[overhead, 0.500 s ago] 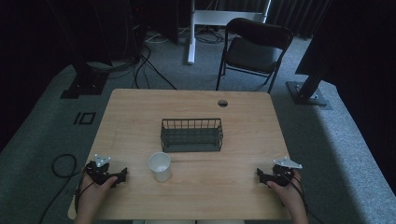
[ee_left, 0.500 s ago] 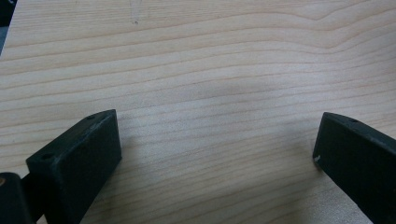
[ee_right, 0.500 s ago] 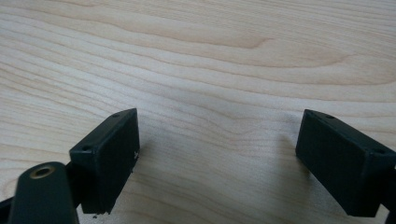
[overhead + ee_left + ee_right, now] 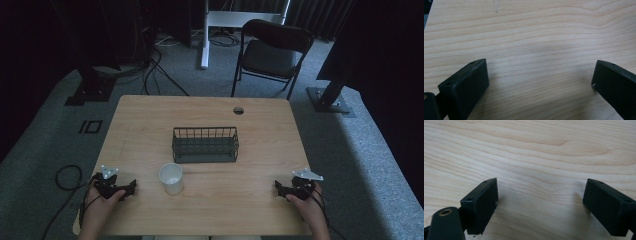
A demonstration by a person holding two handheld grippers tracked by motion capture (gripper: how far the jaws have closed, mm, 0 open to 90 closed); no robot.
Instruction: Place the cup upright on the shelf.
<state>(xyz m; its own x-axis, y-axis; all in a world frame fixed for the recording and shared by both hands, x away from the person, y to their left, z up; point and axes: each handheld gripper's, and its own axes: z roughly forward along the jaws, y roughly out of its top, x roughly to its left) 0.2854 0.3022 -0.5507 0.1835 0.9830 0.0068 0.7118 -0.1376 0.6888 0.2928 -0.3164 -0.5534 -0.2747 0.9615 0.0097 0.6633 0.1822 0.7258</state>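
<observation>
A dark wire basket point(image 4: 205, 144) stands at the middle of the wooden table point(image 4: 150, 115). A white cup point(image 4: 171, 178) sits upright in front of it, a little to the left. My left gripper point(image 4: 131, 188) rests at the table's front left, left of the cup, held by a hand. Its jaws are wide apart over bare wood point(image 4: 536, 50), so the left gripper point(image 4: 540, 75) is open. My right gripper point(image 4: 278, 188) rests at the front right, also hand-held. That right gripper point(image 4: 540, 192) is open too, with only wood grain between its jaws.
A round cable hole point(image 4: 238, 110) lies near the table's far edge. A black folding chair point(image 4: 272, 50) stands beyond the table. Stand bases point(image 4: 330, 102) and cables point(image 4: 65, 175) lie on the grey carpet on both sides.
</observation>
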